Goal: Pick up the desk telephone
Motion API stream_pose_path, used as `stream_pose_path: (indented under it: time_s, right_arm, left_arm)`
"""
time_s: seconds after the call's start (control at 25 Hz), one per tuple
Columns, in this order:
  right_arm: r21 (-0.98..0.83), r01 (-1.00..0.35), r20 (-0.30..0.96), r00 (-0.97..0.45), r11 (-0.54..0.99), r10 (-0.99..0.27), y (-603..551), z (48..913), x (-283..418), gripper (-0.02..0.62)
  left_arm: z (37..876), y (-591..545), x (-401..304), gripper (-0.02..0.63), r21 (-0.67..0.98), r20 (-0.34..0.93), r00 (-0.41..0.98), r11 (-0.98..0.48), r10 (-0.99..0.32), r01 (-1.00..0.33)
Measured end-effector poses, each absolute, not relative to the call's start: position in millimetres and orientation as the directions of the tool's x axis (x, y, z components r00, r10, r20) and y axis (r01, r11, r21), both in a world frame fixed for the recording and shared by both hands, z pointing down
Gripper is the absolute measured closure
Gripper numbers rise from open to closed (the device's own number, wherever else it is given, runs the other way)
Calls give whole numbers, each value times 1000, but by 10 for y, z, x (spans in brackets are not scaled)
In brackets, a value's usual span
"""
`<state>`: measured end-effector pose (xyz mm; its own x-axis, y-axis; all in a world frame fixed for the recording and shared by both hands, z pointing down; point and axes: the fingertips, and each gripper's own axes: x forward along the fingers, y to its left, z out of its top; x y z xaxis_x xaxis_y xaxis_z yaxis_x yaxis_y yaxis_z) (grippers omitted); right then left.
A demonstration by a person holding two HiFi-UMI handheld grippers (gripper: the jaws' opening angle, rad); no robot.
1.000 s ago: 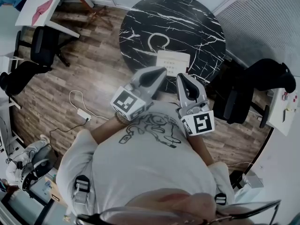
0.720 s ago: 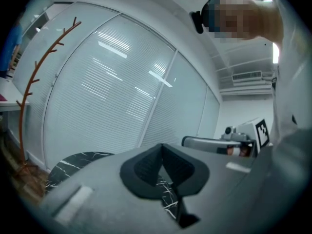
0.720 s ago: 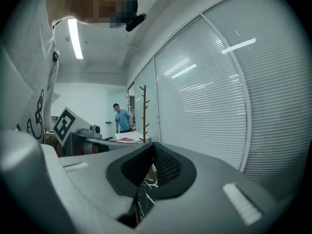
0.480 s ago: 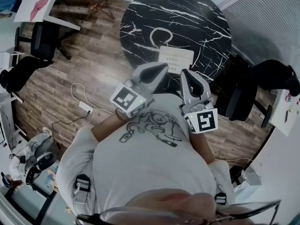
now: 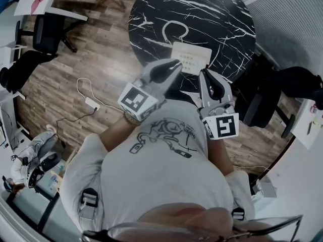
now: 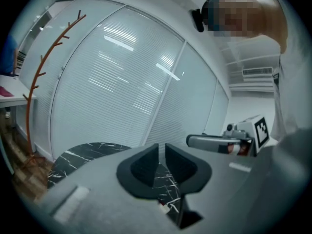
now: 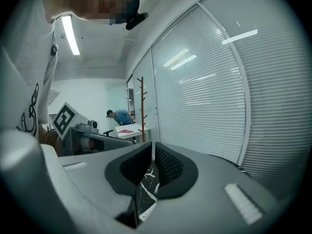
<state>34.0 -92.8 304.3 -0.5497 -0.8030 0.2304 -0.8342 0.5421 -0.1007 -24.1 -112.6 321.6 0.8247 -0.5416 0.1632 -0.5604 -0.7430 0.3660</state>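
The white desk telephone [image 5: 191, 59] lies at the near edge of the round black marble table [image 5: 202, 14], its coiled cord looping behind it. My left gripper [image 5: 177, 63] hovers just short of the phone's left corner; its jaws are opening, with a narrow gap and nothing between them [image 6: 161, 150]. My right gripper [image 5: 204, 72] is beside the phone's near right corner, shut with only a thin slit and nothing held [image 7: 153, 152]. Both point almost level over the table, side by side.
Black office chairs stand at the left [image 5: 43, 34] and right [image 5: 262, 105] of the table. A white power strip and its cable [image 5: 91, 102] lie on the wooden floor. A coat stand [image 6: 36, 82] and blind-covered glass walls lie beyond the table.
Both grippers have moved forward and down toward the table's near edge, so their tips now reach the telephone's corners. The left jaws have parted slightly.
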Motion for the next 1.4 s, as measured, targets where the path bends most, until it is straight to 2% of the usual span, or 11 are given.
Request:
stream_pose_path:
  time_s: [0.32,0.6,1.08,1.28,1.4]
  right_arm:
    - [-134,-838,307,-543,529,-782,-1078,3531,507,525]
    - [-137,-842,397,-529,522,-750,-1192,4177,665,477]
    - [-193,-880,542,-464,434,-701,-1307,5372,1005,338]
    - [-215,-890,596,-446,403,-667,-1296,5895,1234,283]
    - [-240,-895,627,-439,376,-643,-1239,6177,1348,247]
  left_arm:
    - [3783,-1272,-159,537,411,239,829,-720,-506,-559]
    - [4510,-1384,-185,482,442,329,807,-675,-491,-591]
    - [5799,-1452,-109,399,497,463,778,-602,-426,-625]
    - [6353,-1461,37,307,522,518,758,-555,-397,-648]
    - [6624,-1425,79,275,521,556,737,-530,-384,-669]
